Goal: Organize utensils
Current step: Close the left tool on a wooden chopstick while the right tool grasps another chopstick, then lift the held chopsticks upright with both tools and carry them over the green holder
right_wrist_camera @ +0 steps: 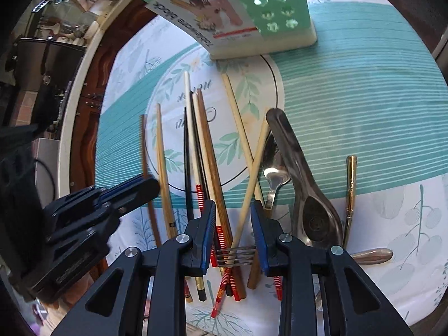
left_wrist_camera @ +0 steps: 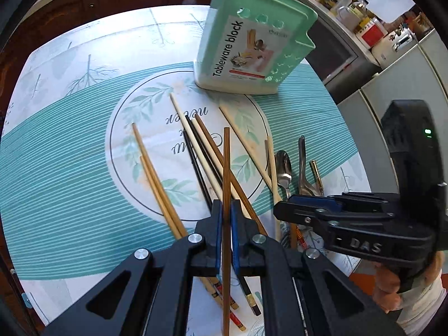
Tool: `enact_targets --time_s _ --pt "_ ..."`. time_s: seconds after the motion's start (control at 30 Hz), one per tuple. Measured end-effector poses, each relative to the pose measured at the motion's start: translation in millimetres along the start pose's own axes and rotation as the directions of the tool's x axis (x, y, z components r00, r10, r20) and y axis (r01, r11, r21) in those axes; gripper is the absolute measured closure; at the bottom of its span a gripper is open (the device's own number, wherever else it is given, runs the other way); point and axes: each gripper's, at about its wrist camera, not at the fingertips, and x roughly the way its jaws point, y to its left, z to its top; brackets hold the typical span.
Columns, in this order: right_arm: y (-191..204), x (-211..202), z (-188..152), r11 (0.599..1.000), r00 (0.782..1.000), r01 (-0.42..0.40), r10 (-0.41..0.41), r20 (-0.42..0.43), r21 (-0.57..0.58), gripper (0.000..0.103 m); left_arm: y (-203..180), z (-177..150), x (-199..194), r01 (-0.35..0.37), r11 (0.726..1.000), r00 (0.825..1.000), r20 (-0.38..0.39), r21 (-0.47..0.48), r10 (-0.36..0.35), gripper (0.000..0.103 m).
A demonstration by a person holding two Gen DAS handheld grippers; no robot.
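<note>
My left gripper [left_wrist_camera: 226, 207] is shut on a dark brown chopstick [left_wrist_camera: 226, 168], held above the table and pointing away. It shows at the left of the right wrist view [right_wrist_camera: 140, 189]. My right gripper [right_wrist_camera: 233, 210] is open over the pile of chopsticks [right_wrist_camera: 196, 151], with a fork's tines [right_wrist_camera: 238, 254] between its fingers; it also shows in the left wrist view [left_wrist_camera: 285, 205]. A green tableware block holder [left_wrist_camera: 252, 42] stands at the far side of the table, also in the right wrist view [right_wrist_camera: 268, 14]. A steel soup spoon [right_wrist_camera: 305, 184] and a small spoon [right_wrist_camera: 273, 173] lie at the right.
A round table with a teal and white cloth [left_wrist_camera: 70, 168] bears everything. A gold-coloured handle [right_wrist_camera: 350, 187] and another steel handle [right_wrist_camera: 369, 255] lie at the right. Shelves with bottles [left_wrist_camera: 358, 14] and grey cabinets [left_wrist_camera: 392, 84] stand beyond the table.
</note>
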Motion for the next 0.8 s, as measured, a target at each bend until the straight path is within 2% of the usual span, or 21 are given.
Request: enact_targets --time_s 0.1,0.3,0.43,0.6,0.67,0.73,0.8 --pt "3 11 4 1.0 1.0 0.001 0.0 -0.025 0.015 0.075 3 -4 -9 0.01 1.0 1.0 0.016 -0.004 -0.01 0.099" --pt "10 28 12 0.998 0.997 0.062 -0.061 -0.038 0.018 0.075 10 -8 -17 0.034 0.999 0.999 0.033 -0.016 -0.033 0.099" --pt "25 34 14 0.99 0.99 0.138 -0.138 -0.019 -0.029 0.076 13 -9 -17 0.038 0.999 0.999 0.033 -0.024 -0.038 0.099" --pt "48 43 13 0.956 0.962 0.27 -0.271 0.007 -0.112 0.085 19 -11 -17 0.038 0.999 0.999 0.036 -0.038 -0.037 0.099" --pt "55 45 10 0.937 0.947 0.322 -0.322 0.025 -0.138 0.093 21 -13 -15 0.036 0.998 0.999 0.032 -0.046 -0.035 0.099" --pt "56 45 10 0.937 0.947 0.321 -0.32 0.031 -0.137 0.095 22 -13 -16 0.035 0.998 0.999 0.032 -0.05 -0.034 0.099" --pt "53 43 10 0.956 0.963 0.269 -0.268 0.021 -0.12 0.097 24 -13 -17 0.032 0.998 0.999 0.036 -0.059 -0.03 0.099"
